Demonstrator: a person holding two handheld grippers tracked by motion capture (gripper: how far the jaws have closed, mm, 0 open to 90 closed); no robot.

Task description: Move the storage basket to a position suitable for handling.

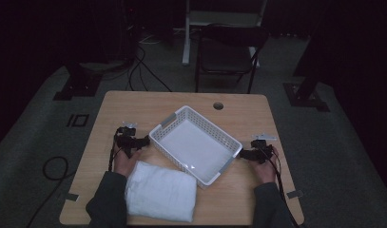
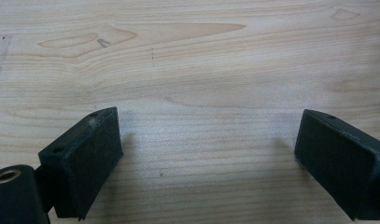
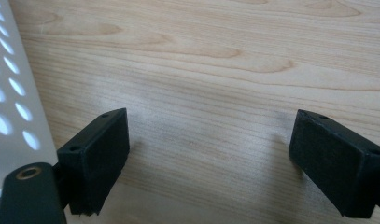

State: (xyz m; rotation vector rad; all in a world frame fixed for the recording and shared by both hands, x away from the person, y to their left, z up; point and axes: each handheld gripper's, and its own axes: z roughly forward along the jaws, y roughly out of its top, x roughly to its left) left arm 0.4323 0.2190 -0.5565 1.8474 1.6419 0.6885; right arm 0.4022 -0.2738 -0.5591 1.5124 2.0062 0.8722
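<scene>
A light wooden table (image 1: pixel 238 114) is carrying a white perforated plastic basket (image 1: pixel 195 144) lying askew at its middle, with a folded white cloth (image 1: pixel 160 191) sitting just beside the basket's near corner. The left gripper (image 1: pixel 142 141) and right gripper (image 1: pixel 242 154) are flanking the basket at 2 opposite ends, both gaping wide with nothing between their jaws.

Right tool (image 3: pixel 208 154) over bare light wood surface (image 3: pixel 215 70), jaws spread wide with only wood grain between them. White perforated basket wall (image 3: pixel 12 102) at the far left edge, just beside the left-hand jaw; whether they touch is unclear.
</scene>
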